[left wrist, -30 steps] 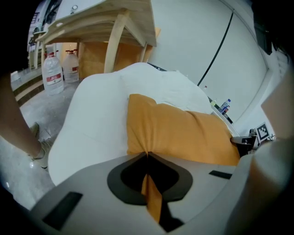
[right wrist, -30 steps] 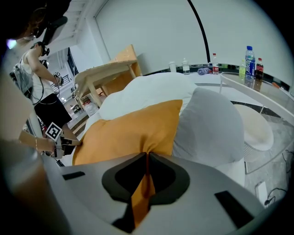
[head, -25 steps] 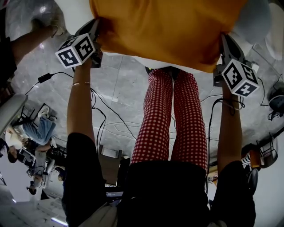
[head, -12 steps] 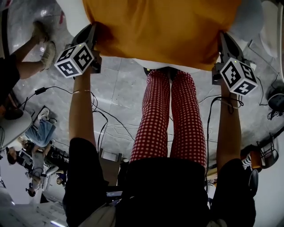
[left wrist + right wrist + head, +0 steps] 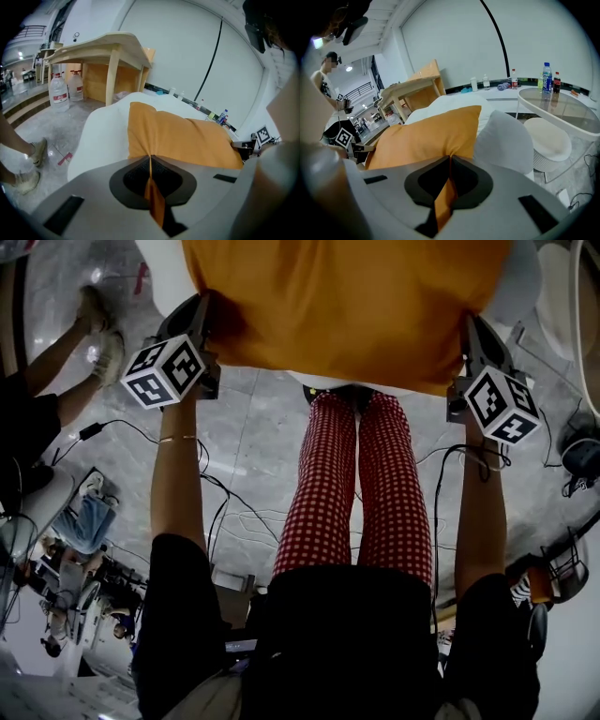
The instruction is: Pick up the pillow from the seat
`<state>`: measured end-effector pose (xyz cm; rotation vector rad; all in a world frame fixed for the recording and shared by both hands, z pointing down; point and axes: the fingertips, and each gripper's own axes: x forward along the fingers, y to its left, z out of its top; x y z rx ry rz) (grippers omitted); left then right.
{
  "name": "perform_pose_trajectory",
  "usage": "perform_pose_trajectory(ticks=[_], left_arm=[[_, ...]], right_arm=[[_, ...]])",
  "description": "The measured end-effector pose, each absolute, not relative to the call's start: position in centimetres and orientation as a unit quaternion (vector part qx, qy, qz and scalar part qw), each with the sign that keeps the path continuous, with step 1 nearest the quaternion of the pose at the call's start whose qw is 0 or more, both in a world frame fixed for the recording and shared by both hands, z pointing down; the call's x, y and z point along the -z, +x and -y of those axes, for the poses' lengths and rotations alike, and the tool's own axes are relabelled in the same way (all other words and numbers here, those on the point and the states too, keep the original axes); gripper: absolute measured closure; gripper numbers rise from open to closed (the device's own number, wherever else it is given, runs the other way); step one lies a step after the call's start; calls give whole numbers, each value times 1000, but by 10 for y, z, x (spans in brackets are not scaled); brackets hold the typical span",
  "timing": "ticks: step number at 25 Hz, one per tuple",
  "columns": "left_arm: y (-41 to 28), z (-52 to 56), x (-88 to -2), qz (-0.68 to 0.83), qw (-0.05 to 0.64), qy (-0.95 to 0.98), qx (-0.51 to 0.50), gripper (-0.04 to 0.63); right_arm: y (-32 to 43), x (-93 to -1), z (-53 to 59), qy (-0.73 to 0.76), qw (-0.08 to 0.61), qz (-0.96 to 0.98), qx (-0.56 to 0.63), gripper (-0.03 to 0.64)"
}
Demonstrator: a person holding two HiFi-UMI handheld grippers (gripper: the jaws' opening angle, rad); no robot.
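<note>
Head view: pillow [image 5: 347,306] over seat [image 5: 159,273] front edge. Left hand-held gripper [image 5: 201,315] and right hand-held gripper [image 5: 471,329] each pinch 1 near corner of fabric. Step: grasp made, lift. Next: raise both evenly, clear of seat.

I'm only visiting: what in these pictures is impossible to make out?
- Head view: the far side of the orange pillow is cut off by the top edge.
- Left and right gripper views: whether the pillow is clear of the white seat; the left tongs and right tongs cover its underside.
- Right gripper view: the labels on the bottles are too small to read.
</note>
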<state>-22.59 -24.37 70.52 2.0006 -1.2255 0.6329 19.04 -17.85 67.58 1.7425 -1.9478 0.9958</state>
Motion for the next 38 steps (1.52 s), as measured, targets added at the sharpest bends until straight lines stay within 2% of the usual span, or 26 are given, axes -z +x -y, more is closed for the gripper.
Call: perform_pose_trajectory(ticks=[38], left_arm=[[-194,219,-536,453,338,802,-192,580]], right_arm=[[219,-524,136,660,115,665,-329,586]])
